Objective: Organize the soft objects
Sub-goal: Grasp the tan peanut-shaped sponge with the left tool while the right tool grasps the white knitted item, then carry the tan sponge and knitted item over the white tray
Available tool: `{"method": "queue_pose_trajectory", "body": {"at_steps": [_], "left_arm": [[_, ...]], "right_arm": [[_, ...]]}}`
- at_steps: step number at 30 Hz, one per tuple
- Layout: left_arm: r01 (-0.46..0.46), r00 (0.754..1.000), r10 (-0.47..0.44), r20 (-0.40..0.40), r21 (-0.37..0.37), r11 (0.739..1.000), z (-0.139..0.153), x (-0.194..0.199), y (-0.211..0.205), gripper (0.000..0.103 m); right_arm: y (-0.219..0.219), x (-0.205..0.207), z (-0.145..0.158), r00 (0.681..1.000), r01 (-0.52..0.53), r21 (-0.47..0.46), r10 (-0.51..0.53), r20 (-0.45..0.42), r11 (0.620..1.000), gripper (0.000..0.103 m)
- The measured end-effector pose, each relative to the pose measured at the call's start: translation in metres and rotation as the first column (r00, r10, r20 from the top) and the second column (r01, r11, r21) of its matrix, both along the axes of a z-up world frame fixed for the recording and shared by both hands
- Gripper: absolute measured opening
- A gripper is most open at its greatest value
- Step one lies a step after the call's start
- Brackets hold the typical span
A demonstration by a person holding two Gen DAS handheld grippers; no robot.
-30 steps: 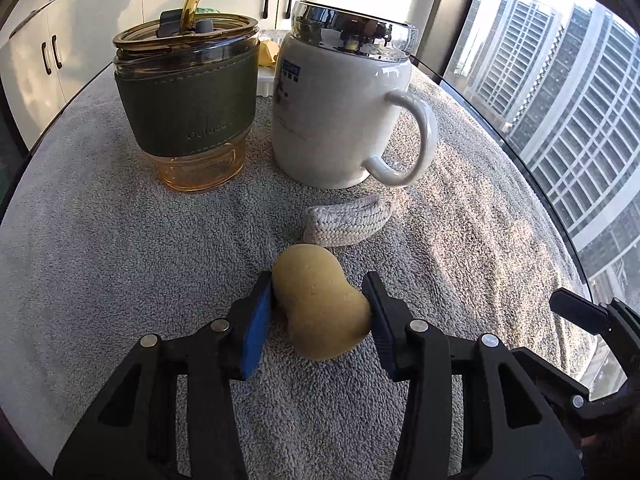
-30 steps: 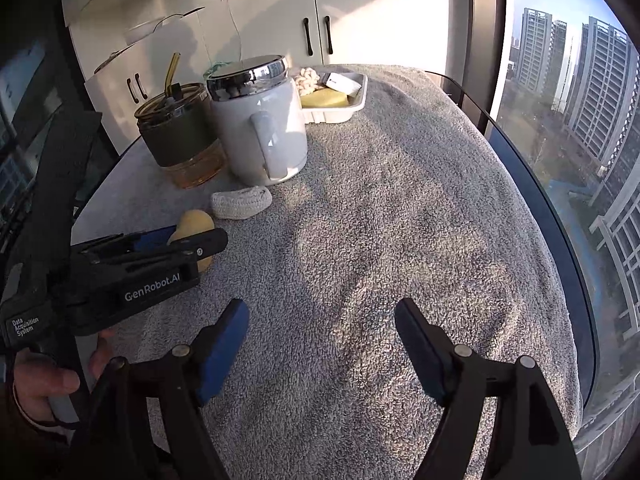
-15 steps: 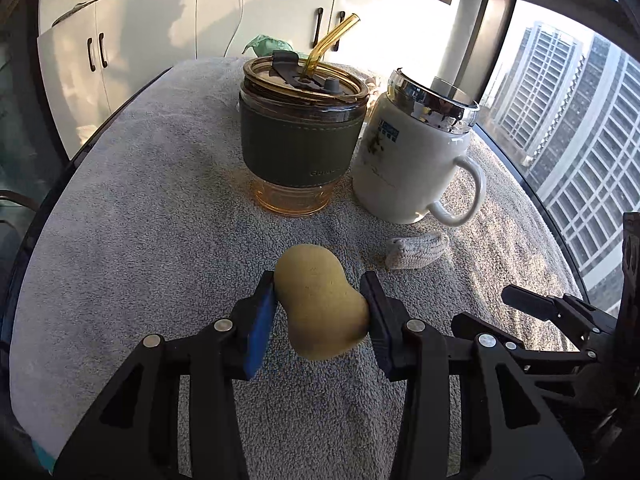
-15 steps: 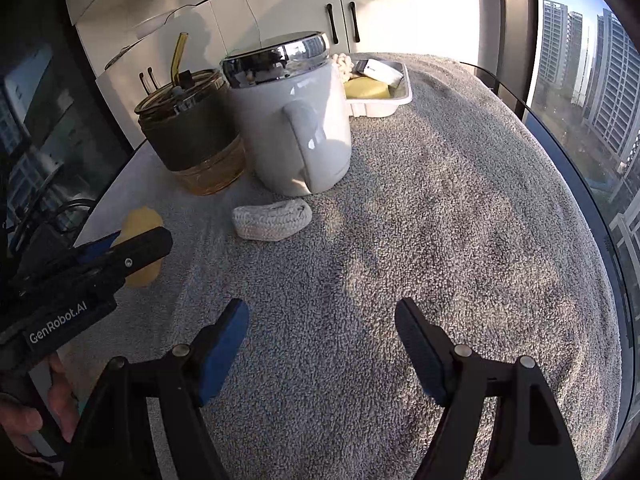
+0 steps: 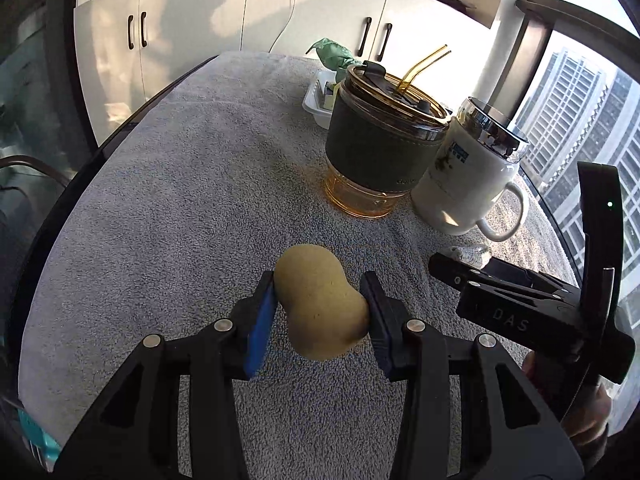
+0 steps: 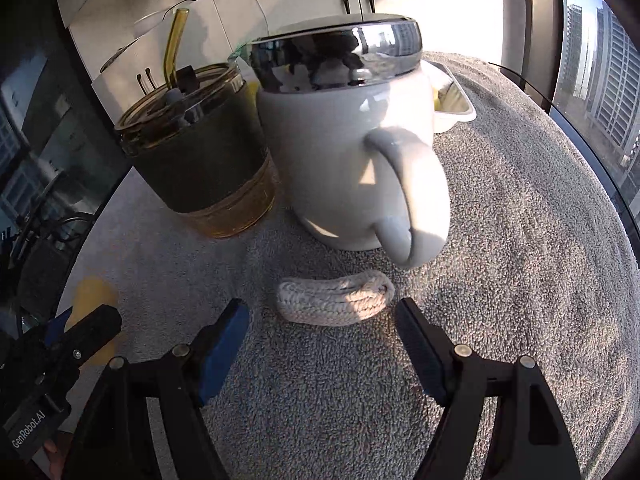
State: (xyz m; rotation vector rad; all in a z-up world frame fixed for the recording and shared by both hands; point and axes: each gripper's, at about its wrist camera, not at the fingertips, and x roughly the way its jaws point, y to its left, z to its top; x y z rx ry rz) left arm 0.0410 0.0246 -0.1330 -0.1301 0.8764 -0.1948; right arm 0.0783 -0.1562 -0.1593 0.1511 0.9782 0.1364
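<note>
The right gripper (image 6: pixel 322 328), fingers spread wide and empty, is facing the knitted roll (image 6: pixel 335 299) lying crosswise just ahead; the left gripper (image 5: pixel 318 312) is pinching the yellow sponge (image 5: pixel 320 302).

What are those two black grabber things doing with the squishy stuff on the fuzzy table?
A person is tidying soft things, with a grabber in each hand. The left gripper is shut on the yellow sponge, holding it above the grey towel. The right gripper is open, its fingers either side of the little knitted roll, which lies on the towel in front of the white mug. A white tray sits behind the mug.
</note>
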Motion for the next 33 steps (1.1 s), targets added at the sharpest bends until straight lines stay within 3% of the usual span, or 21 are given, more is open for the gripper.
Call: {"method": "queue_pose_trajectory", "body": {"at_steps": [3, 5, 7, 13, 20, 33], "left_arm": [[-0.004, 1.000, 0.004, -0.002, -0.008, 1.000, 0.001, -0.003, 0.002, 0.040], [-0.002, 1.000, 0.002, -0.005, -0.013, 1.000, 0.000, -0.001, 0.004, 0.040], [0.000, 1.000, 0.000, -0.009, -0.017, 1.000, -0.001, 0.000, 0.003, 0.040], [0.011, 1.000, -0.011, -0.016, -0.021, 1.000, -0.001, 0.004, 0.001, 0.040], [0.008, 1.000, -0.008, 0.001, 0.014, 1.000, 0.000, 0.006, 0.001, 0.040], [-0.070, 0.998, 0.070, 0.008, 0.052, 0.996, 0.002, 0.048, 0.030, 0.040]], "right_arm": [[0.011, 0.004, -0.001, 1.000, 0.028, -0.044, -0.027, 0.013, 0.999, 0.074], [0.017, 0.004, -0.001, 0.999, 0.028, -0.109, -0.027, 0.019, 0.994, 0.058], [0.022, 0.000, -0.001, 1.000, 0.008, -0.131, -0.005, 0.023, 0.991, 0.057], [0.016, -0.026, 0.005, 1.000, -0.026, -0.081, 0.027, 0.014, 0.996, 0.057], [0.001, -0.056, 0.019, 0.999, -0.012, -0.112, 0.016, 0.033, 0.994, 0.057], [-0.071, -0.031, 0.039, 0.991, 0.130, -0.181, -0.120, 0.065, 0.975, 0.057]]}}
